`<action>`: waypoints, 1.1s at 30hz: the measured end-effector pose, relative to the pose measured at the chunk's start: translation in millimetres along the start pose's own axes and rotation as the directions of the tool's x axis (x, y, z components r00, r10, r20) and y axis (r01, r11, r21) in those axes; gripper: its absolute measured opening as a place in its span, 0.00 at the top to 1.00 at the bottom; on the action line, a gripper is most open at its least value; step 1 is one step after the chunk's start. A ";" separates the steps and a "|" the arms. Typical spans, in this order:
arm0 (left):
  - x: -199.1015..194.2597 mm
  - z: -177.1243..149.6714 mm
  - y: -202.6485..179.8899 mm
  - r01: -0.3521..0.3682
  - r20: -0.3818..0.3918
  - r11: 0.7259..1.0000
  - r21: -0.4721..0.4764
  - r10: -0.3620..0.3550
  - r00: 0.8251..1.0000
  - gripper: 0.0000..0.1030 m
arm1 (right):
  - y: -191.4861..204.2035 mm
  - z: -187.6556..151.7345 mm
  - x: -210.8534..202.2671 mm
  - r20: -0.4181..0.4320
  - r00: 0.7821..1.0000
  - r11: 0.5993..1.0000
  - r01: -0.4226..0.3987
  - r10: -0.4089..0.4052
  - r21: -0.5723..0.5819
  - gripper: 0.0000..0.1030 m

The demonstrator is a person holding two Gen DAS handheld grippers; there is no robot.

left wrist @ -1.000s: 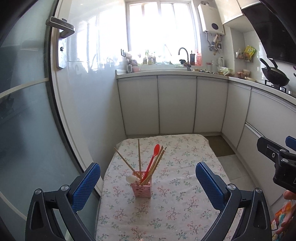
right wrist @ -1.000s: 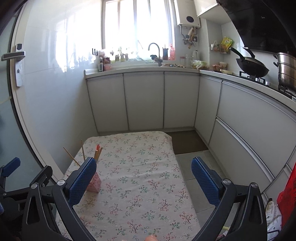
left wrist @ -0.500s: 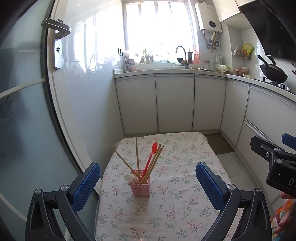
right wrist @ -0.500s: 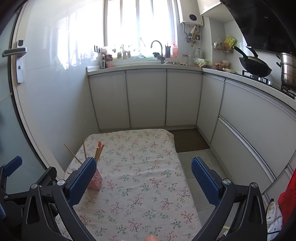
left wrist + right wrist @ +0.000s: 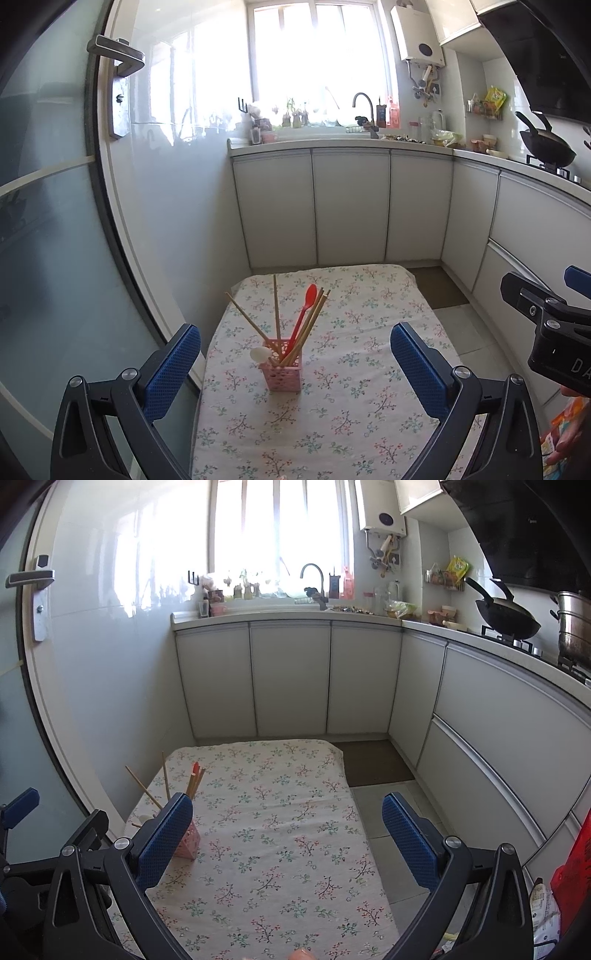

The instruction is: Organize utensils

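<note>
A pink perforated holder stands upright on the floral tablecloth. It holds a red spoon, several wooden chopsticks and a white spoon. My left gripper is open and empty, held back from and above the holder. My right gripper is open and empty over the middle of the table; the holder shows partly behind its left finger. The right gripper's body also shows at the right edge of the left wrist view.
The table stands against a glass sliding door on the left. White cabinets run along the back and right, with a sink tap and a wok on the counter. Tiled floor lies to the right.
Both grippers have drawn back and risen slightly, so the holder and table look a little farther away. Nothing on the table has moved.
</note>
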State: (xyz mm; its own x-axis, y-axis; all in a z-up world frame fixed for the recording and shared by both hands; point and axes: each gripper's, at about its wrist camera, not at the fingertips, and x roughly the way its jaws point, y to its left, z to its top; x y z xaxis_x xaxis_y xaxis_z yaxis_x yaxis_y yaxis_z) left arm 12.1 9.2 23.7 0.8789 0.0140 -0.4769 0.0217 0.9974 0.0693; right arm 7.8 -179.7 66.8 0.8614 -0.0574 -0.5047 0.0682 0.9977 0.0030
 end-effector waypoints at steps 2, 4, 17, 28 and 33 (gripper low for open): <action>0.0 -1.0 0.3 -0.001 0.000 1.000 -0.001 0.001 1.000 0.00 | 0.3 -1.5 -0.4 0.001 1.000 1.000 0.000 0.000 0.000 0.00; -0.6 -1.1 0.2 -0.001 0.000 1.000 -0.002 0.001 1.000 0.00 | 0.4 -2.4 -0.3 0.000 1.000 1.000 -0.001 0.001 -0.001 0.00; -3.8 -2.7 -0.3 -0.004 0.009 1.000 -0.009 0.004 1.000 0.00 | 1.9 -3.7 -1.0 0.003 1.000 1.000 0.002 -0.002 -0.003 0.00; -4.9 -1.2 -1.6 -0.014 0.011 1.000 -0.010 0.014 1.000 0.00 | 4.0 -4.3 -0.9 0.005 1.000 1.000 -0.001 0.001 -0.007 0.00; -5.5 -0.9 -1.8 -0.022 0.012 1.000 -0.015 0.022 1.000 0.00 | 3.9 -4.4 -0.9 0.005 1.000 1.000 0.000 0.000 -0.007 0.00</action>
State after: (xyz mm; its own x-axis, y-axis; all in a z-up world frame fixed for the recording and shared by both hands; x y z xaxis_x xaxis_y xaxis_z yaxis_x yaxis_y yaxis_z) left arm 6.8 7.4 25.4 0.8848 0.0353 -0.4647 -0.0047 0.9978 0.0668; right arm 5.1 -175.6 63.4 0.8640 -0.0575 -0.5002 0.0647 0.9979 -0.0029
